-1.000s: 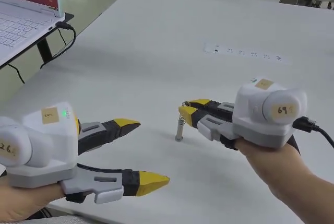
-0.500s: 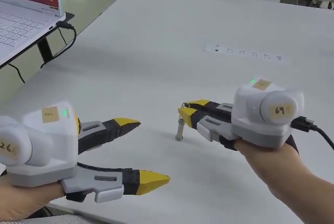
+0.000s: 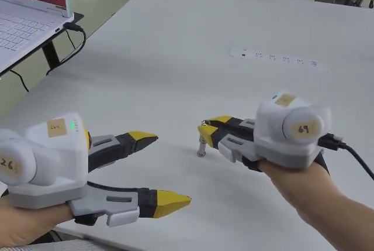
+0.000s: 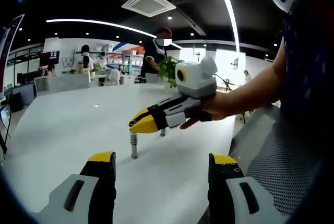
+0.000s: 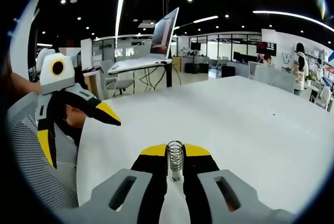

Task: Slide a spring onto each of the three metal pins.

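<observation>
The left gripper point(image 3: 159, 169) hovers over the near left corner of the table point(image 3: 175, 46), its two yellow-tipped jaws spread wide with nothing between them. In its own view the tips frame the work from below.

Further in, the right gripper point(image 3: 208, 125) reaches in from the right edge, its jaws pinching one spring point(image 5: 175, 158). The spring is a short, tight coil of bare silver wire. In the right gripper view it stands on end between the yellow tips.

Just under those tips one pin point(image 3: 201, 146) stands upright on the table, about midway across and nearer the near edge than the far one. It is a slim grey metal post with a slightly wider foot. In the left gripper view its upper part looks ribbed. Whether the coil is already over its top cannot be told. That view also shows a second small upright post behind it, too small to name.

One white power strip point(image 3: 274, 59) lies flat toward the far right of the table. One open laptop point(image 3: 23, 11) sits on a stand beyond the left edge.
</observation>
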`<state>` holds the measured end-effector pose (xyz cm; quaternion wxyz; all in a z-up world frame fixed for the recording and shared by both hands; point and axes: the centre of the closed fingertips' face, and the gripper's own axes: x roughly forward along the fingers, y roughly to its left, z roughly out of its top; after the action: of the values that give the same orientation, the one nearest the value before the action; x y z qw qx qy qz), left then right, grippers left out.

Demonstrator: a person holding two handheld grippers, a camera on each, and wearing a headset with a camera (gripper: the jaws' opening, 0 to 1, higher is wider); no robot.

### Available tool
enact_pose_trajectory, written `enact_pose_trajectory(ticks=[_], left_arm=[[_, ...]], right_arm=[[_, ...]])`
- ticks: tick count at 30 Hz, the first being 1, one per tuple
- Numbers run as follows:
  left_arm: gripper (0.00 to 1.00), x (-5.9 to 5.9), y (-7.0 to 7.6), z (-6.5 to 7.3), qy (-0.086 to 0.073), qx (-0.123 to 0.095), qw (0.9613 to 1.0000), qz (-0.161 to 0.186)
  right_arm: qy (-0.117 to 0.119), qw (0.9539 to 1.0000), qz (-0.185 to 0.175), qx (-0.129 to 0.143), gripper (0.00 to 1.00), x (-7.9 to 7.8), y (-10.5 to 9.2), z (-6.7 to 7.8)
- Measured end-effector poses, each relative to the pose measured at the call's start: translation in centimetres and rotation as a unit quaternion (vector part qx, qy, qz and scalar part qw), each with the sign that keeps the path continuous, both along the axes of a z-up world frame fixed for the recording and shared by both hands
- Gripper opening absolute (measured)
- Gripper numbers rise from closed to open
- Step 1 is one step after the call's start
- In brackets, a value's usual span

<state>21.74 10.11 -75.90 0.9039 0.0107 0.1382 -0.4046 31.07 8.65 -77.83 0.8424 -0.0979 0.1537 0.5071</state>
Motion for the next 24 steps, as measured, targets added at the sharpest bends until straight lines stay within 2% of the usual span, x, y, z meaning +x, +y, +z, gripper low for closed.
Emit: enact_pose_trajectory(ticks=[11,13,24], left_arm=[[0.68,0.0,0.0,-0.1,0.001,0.000,1.0000,0.000],[0.68,0.0,0.0,-0.1,0.001,0.000,1.0000,0.000],[0.68,-0.1,0.0,-0.1,0.001,0.001,1.0000,0.000]], right_arm=[[0.002,0.9998,0.005,-0.019,0.08,-0.2,0.0,-1.3],[-0.004,0.9997,0.008,-0.024,0.08,-0.2,0.1,-1.5],[0.019,0.9992,0.006,-0.035,0.08,-0.3,-0.2,-3.3]])
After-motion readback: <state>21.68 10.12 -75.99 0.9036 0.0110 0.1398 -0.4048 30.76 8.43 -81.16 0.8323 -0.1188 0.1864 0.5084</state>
